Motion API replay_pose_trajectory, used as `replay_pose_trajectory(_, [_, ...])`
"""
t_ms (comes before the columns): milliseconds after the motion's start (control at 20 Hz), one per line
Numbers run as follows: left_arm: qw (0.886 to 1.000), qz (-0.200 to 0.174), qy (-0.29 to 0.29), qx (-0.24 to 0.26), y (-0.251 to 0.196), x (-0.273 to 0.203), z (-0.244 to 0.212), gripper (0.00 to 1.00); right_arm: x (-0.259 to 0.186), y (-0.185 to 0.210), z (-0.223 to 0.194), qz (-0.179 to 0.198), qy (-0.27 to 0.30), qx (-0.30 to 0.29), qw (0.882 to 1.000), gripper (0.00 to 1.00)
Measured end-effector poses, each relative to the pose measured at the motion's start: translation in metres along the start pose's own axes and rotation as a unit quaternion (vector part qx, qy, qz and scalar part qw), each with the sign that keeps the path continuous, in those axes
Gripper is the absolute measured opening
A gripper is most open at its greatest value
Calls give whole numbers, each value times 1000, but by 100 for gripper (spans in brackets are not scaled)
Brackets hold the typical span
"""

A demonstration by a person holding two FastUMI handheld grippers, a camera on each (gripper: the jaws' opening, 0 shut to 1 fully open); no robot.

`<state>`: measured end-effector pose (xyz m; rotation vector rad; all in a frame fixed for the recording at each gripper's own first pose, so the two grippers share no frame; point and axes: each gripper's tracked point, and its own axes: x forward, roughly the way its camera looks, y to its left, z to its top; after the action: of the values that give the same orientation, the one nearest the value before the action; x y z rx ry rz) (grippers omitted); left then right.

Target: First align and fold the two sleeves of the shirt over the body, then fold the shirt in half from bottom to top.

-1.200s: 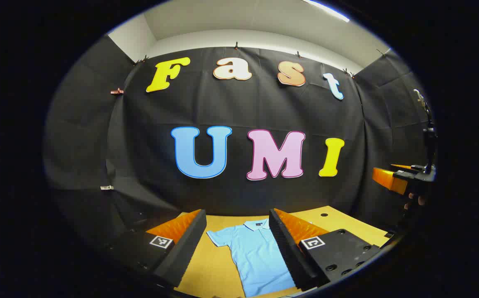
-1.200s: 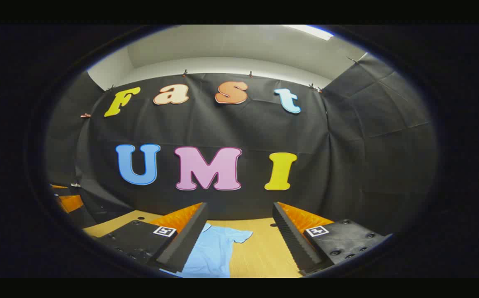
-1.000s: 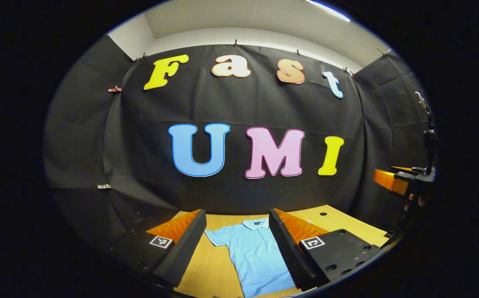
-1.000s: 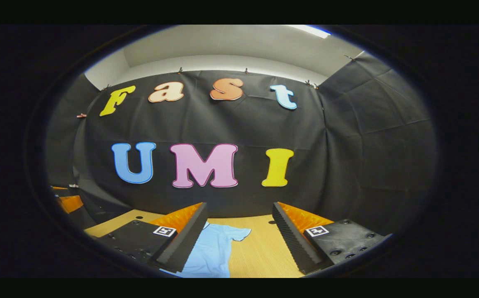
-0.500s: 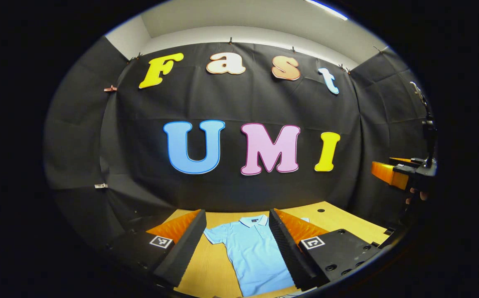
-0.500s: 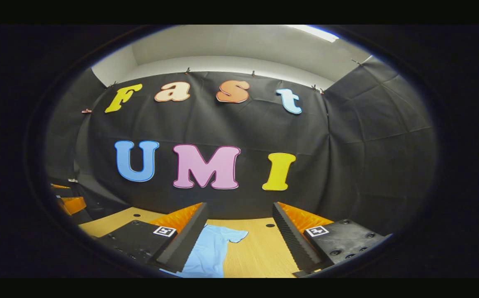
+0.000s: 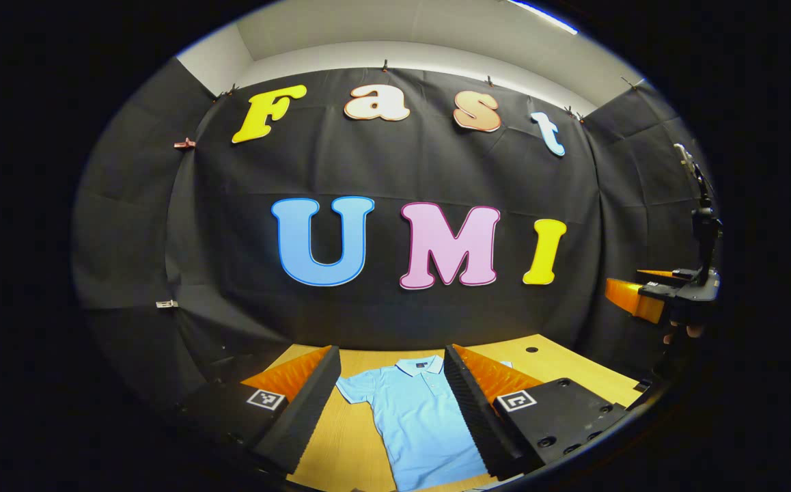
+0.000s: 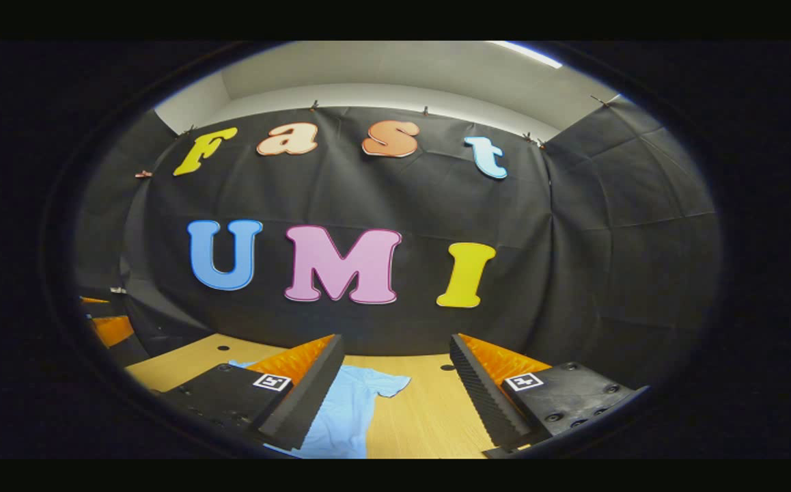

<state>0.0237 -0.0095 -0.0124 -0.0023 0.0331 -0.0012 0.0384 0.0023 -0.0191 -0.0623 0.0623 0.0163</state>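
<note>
Two claws hung spread and empty above the wooden surface [image 7: 348, 444]. A light blue polo shirt [image 7: 419, 424] lay flat, collar toward the wall, long axis running away from the left claw [image 7: 392, 403]. Its soft short sleeve [image 8: 385, 386] sat ahead of the right claw [image 8: 395, 400], slightly left.

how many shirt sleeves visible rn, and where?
2. One sleeve spreads flat on the table between the left tongs' fingers. The other sleeve lies flat between the right tongs' fingers. Neither is folded over the shirt yet.
</note>
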Motion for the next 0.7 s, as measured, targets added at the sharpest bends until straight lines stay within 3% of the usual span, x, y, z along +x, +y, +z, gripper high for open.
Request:
replay_pose_trajectory(400, [999,31,23,5,3,47,-12,96,103,-10,-56,10,66,-26,997,97])
replay_pose_trajectory(700, [996,69,53,6,4,94,-28,97,206,-10,-146,38,165,-18,985,98])
